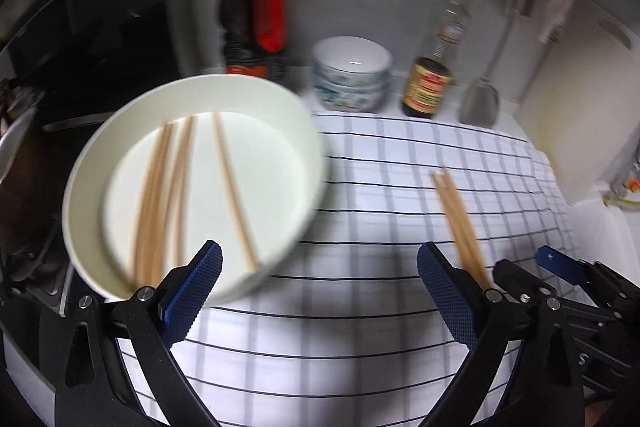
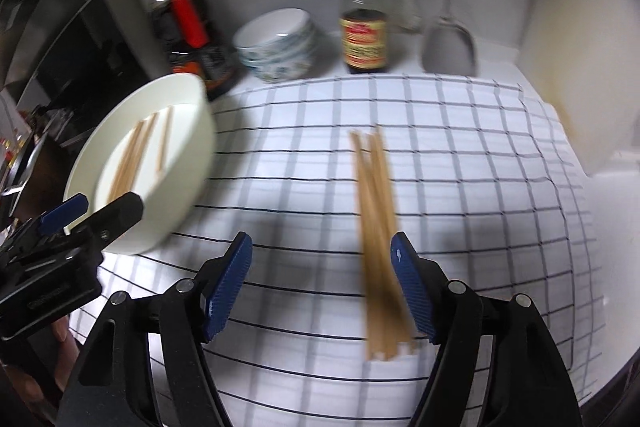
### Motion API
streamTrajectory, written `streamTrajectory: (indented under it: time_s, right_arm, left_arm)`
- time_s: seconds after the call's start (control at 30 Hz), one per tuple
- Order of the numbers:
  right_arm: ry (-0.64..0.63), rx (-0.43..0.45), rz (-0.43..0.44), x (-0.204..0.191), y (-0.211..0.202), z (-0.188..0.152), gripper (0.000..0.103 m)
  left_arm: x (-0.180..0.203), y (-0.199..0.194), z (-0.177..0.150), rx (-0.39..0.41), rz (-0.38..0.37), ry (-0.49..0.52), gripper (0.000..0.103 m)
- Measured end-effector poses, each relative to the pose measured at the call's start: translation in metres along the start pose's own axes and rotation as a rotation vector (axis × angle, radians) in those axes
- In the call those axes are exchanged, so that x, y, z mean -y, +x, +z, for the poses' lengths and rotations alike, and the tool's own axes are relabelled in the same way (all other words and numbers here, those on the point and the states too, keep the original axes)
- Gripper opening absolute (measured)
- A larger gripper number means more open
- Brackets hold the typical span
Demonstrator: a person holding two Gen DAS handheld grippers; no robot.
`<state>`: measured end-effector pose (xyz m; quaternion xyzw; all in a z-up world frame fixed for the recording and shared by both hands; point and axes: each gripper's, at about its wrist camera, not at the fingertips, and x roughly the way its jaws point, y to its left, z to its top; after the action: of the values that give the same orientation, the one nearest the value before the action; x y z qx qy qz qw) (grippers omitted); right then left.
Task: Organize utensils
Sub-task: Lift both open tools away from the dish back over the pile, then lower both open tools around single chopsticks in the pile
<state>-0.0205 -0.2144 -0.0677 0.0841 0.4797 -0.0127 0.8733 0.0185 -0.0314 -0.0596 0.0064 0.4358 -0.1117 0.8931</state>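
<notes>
I'm seeing pale bare-wood chopsticks (image 2: 376,227) on a checked woven cloth (image 2: 460,167). The tub (image 1: 280,131) beside it looks like smooth matt white plastic. My finger pads (image 1: 192,291) are knurled blue.

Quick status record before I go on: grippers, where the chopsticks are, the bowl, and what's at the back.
left gripper: open, empty, next to the white bowl
right gripper: open, jaws around the loose chopsticks, not closed on them
chopsticks in bowl: several, lying flat
loose chopsticks: a bundle on the checked cloth
back row: dark bottle, stacked bowls, sauce bottle, metal spatula
</notes>
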Motion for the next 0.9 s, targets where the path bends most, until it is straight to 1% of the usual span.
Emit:
streamTrajectory:
  time_s: [0.1, 0.23, 0.47, 0.7, 0.9]
  right_arm:
    - [0.013, -0.007, -0.011, 0.021, 0.006, -0.002, 0.069]
    - [0.011, -0.009, -0.019, 0.044, 0.017, -0.003, 0.069]
    - [0.012, -0.026, -0.012, 0.072, 0.045, -0.002, 0.069]
    - [-0.028, -0.040, -0.002, 0.080, 0.071, 0.002, 0.069]
    - [-0.056, -0.047, 0.008, 0.080, 0.085, 0.003, 0.069]
  left_arm:
    - [0.021, 0.007, -0.002, -0.003, -0.017, 0.020, 0.096]
    - [0.042, 0.023, -0.007, -0.018, -0.017, 0.035, 0.096]
    - [0.061, 0.054, -0.021, -0.070, 0.008, 0.025, 0.096]
    - [0.074, 0.080, -0.028, -0.089, 0.036, 0.026, 0.096]
    - [0.075, 0.091, -0.030, -0.098, 0.052, 0.019, 0.096]
